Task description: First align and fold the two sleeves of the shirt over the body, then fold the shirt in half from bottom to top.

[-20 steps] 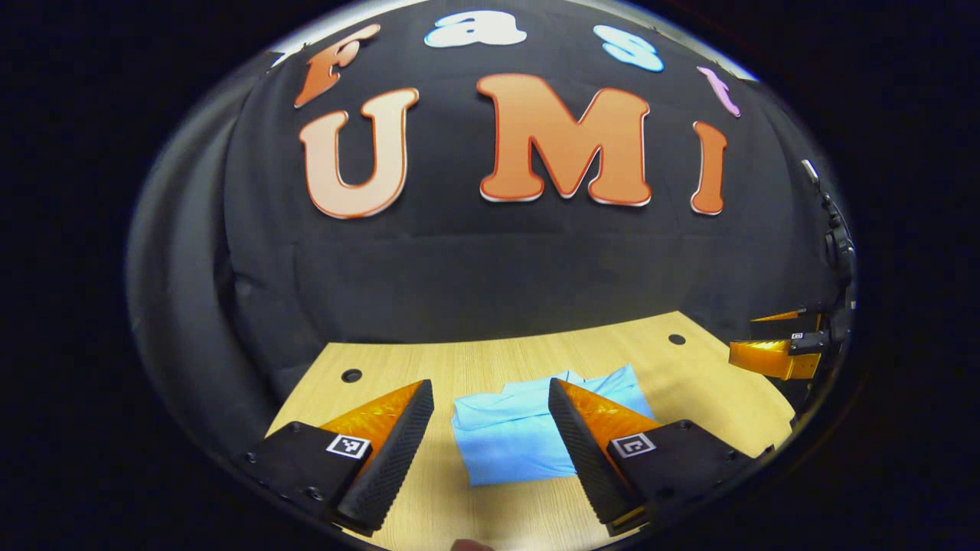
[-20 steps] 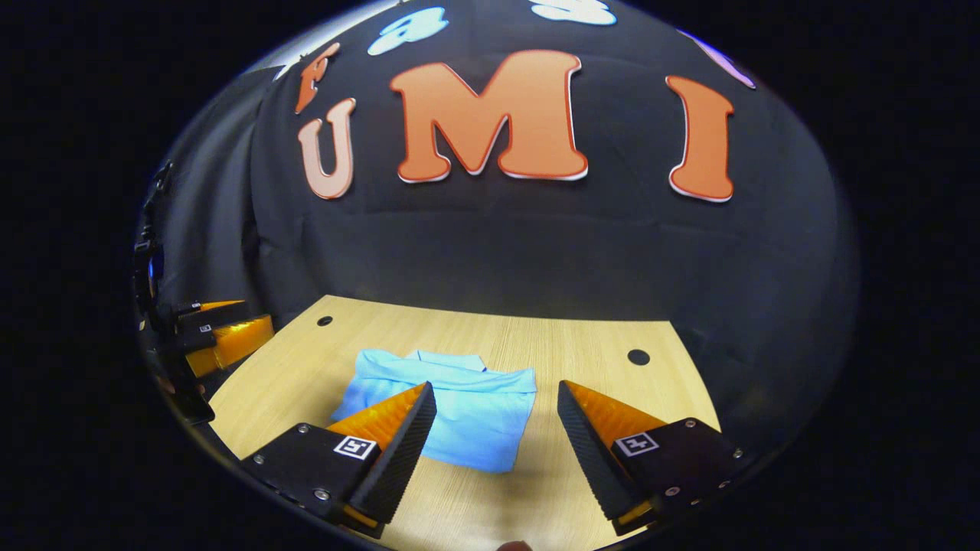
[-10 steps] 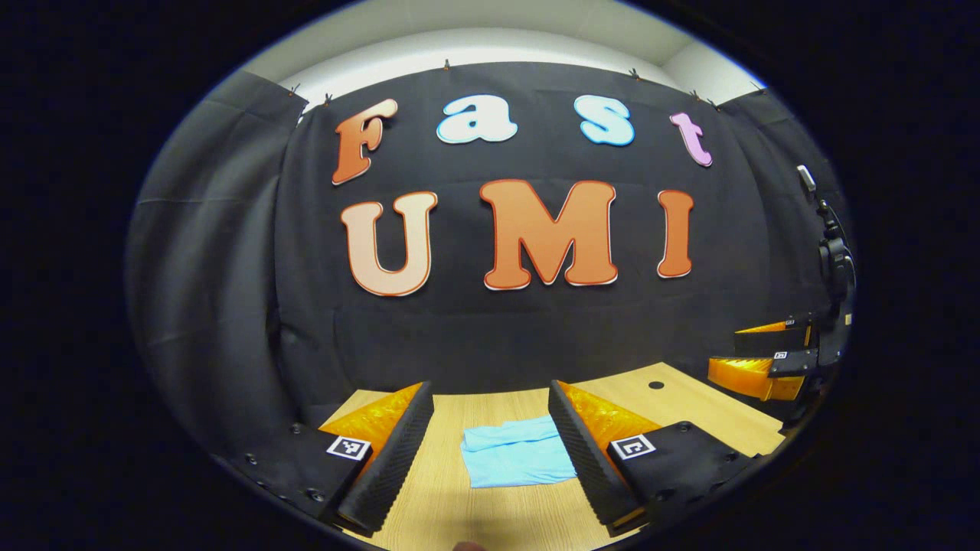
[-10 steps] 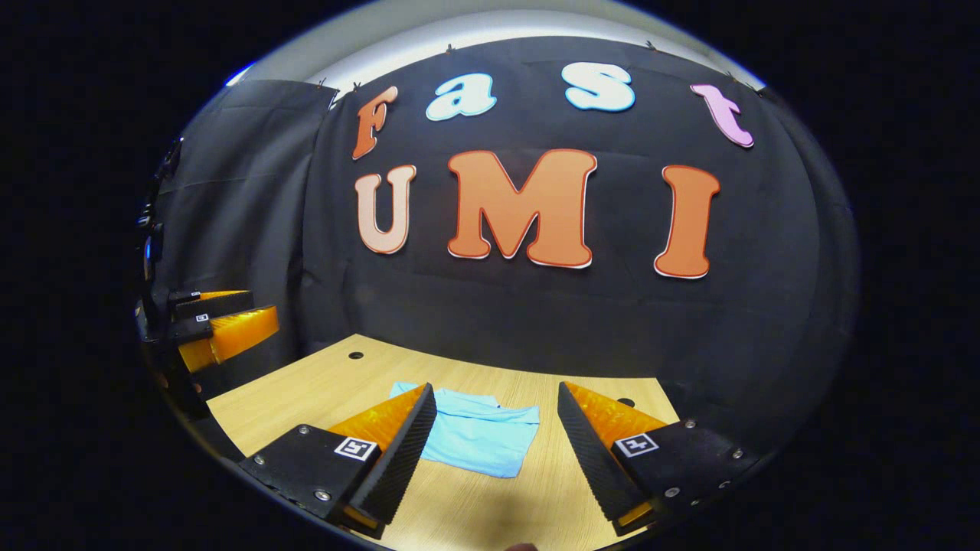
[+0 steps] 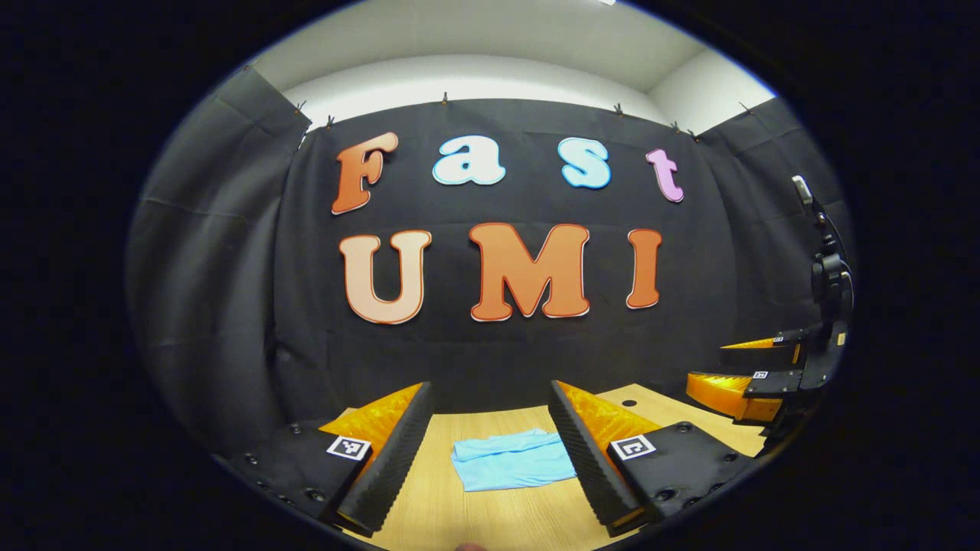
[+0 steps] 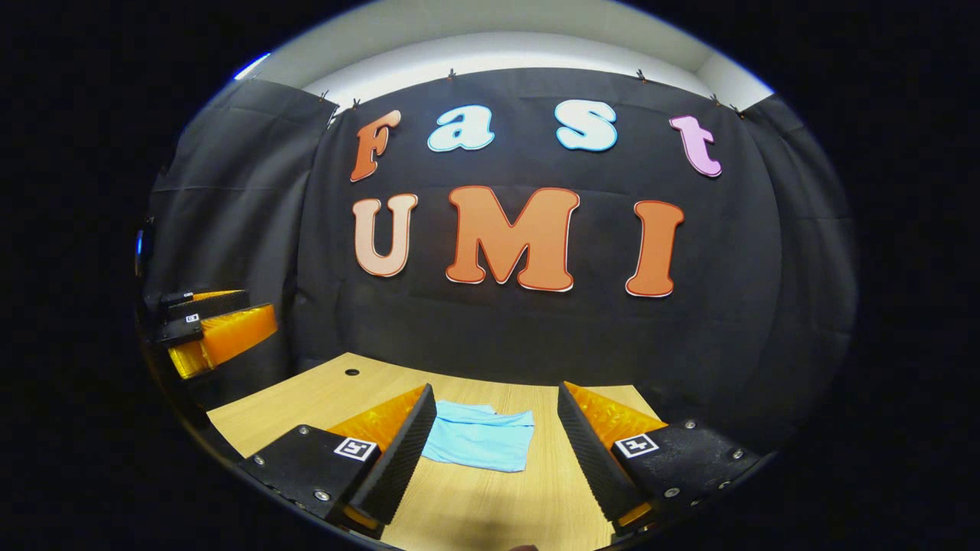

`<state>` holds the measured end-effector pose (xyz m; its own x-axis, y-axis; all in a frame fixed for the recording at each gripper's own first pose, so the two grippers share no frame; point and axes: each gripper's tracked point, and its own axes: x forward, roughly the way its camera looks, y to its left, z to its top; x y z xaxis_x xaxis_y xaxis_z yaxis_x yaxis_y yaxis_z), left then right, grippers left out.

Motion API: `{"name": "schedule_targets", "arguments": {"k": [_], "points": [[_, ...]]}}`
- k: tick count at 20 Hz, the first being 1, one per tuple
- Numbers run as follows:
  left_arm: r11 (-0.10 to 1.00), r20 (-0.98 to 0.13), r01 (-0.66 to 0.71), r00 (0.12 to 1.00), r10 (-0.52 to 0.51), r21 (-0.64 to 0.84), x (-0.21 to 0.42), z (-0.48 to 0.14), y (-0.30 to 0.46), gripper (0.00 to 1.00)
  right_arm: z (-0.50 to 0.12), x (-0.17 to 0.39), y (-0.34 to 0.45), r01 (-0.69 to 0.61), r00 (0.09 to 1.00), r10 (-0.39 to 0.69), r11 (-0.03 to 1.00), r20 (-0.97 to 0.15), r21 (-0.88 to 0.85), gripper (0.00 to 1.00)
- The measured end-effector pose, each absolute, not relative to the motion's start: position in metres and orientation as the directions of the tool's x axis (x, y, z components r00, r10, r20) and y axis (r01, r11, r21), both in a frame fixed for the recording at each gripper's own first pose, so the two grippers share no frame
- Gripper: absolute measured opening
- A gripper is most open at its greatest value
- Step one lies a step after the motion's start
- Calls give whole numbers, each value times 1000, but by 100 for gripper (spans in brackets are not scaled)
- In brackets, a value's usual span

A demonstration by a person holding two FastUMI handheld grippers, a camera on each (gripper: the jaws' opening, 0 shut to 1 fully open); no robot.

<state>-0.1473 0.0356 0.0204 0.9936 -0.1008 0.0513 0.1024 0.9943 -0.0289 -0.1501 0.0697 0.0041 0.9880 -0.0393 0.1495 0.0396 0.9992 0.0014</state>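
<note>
Left gripper view: the light blue fabric shirt (image 5: 511,462) lies flat on the pale wood-grain worktop (image 5: 490,513) as a compact folded rectangle, beyond and between the fingers of the left gripper (image 5: 490,451). Jaws spread wide, holding nothing, clear of the shirt. The right gripper (image 5: 739,379) hangs well to the right of the shirt, off the worktop edge, jaws apart.

Right gripper view: the shirt sits ahead, its near edge just past the fingertips; the right gripper's jaws are spread and empty. The left gripper is well to the left of the shirt, raised.

Judgement: folding appears complete; both grippers are held back to leave the shirt undisturbed. Small square black-and-white markers sit on the fingers; no brand text legible on the shirt.
</note>
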Motion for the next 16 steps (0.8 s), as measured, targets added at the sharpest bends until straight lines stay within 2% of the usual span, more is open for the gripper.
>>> {"name": "schedule_targets", "arguments": {"k": [3,8,16], "points": [[991,44,131,991,-129,-34,-166,11,39,98,-8,-168,90,46,992,-46,999,118,5,97],[984,46,156,987,-152,-83,-182,9,49,98,-3,-198,107,73,989,-70,997,132,-19,97],[981,98,189,978,-185,-36,-188,31,49,98,-5,-216,96,127,983,-127,992,129,15,97]]}}
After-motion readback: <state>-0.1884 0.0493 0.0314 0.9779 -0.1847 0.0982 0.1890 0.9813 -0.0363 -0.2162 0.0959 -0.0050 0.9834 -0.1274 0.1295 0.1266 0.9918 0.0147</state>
